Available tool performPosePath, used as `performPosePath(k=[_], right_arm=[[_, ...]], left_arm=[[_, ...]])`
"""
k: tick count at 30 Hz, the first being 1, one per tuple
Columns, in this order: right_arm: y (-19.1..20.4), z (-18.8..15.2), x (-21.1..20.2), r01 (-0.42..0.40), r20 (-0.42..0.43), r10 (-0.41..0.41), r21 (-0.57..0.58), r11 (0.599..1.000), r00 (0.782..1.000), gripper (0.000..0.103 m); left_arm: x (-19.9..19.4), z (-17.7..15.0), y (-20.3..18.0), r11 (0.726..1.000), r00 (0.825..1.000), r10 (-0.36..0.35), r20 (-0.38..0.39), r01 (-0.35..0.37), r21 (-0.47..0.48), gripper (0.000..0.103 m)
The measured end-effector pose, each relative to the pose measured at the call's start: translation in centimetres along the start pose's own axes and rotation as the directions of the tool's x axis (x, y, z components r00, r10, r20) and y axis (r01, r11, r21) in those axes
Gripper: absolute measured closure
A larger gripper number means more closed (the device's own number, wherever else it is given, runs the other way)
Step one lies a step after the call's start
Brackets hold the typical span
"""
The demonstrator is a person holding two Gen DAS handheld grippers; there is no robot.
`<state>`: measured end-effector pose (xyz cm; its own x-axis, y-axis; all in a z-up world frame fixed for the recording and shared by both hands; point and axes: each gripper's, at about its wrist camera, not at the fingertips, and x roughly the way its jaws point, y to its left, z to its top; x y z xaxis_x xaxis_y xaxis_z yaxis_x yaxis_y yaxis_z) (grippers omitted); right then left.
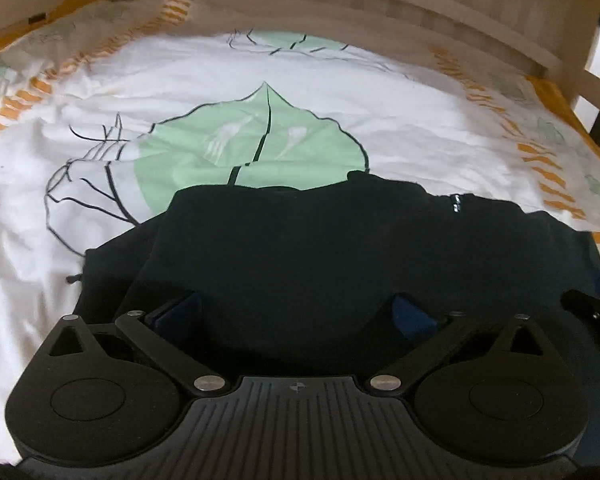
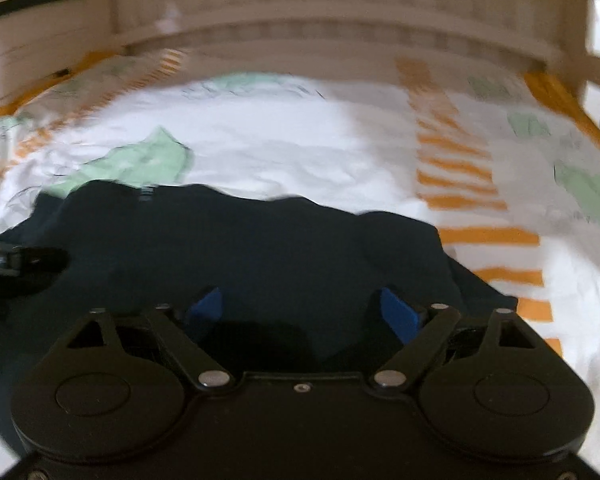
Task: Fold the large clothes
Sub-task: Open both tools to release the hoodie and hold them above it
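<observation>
A dark navy garment (image 1: 320, 240) lies folded on the bed, with a small white label near its far right edge. My left gripper (image 1: 296, 312) hovers over its near side, open, with nothing pinched between the blue pads. In the right wrist view the same garment (image 2: 240, 248) fills the lower middle. My right gripper (image 2: 300, 308) is open above it, its blue pads (image 2: 398, 312) apart and holding nothing. The right gripper's edge (image 1: 592, 312) shows at the right of the left wrist view. At the left of the right wrist view the left gripper (image 2: 20, 264) appears as a dark blurred shape.
The bed has a white cover (image 1: 180, 80) printed with a large green leaf (image 1: 252, 140) and orange stripes (image 2: 460, 184) toward the right. A pale wooden headboard (image 1: 340, 4) curves along the far side, with side rails (image 1: 596, 80) at the right.
</observation>
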<state>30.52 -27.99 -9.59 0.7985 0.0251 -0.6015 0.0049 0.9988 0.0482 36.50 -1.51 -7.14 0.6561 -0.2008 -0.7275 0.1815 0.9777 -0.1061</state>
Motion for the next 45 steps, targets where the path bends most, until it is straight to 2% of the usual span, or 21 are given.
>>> performPosePath(k=[2,7,14,18,26,45], right_arm=[[-0.9,0.1,1.3,-0.002,-0.026,0.003,0.057,0.998,1.000,0.008],[-0.6,-0.7,1.9,0.027,0.015,-0.028,0.041,0.999,1.000,0.004],[-0.4,-1.4,1.6,0.026,0.058,-0.028,0.048,0.999,0.998,0.004],[-0.4,-1.8,1.6,0.032,0.077,-0.035,0.046,0.998,0.996,0.003],[-0.2,-2.2,1.6,0.046,0.102,-0.050,0.044,0.998,0.994,0.003],[0.0,-2.3,1.7,0.048,0.107,-0.052,0.047,0.998,0.993,0.003]], left_arm=[[0.3,0.2,-0.3,1.000,1.000,0.010,-0.004,-0.010,0.016,0.000],[0.9,-0.3,-0.2,1.000,1.000,0.008,0.026,-0.008,0.010,0.000],[0.4,-2.2,-0.7,0.999,0.988,0.023,0.152,-0.027,0.022,0.000],[0.4,-2.9,-1.0,0.999,0.980,0.036,0.198,-0.042,0.027,0.000],[0.4,-3.0,-1.0,0.999,0.975,0.031,0.219,-0.037,0.022,0.000],[0.5,-2.9,-0.9,0.999,0.977,0.031,0.211,-0.037,0.022,0.000]])
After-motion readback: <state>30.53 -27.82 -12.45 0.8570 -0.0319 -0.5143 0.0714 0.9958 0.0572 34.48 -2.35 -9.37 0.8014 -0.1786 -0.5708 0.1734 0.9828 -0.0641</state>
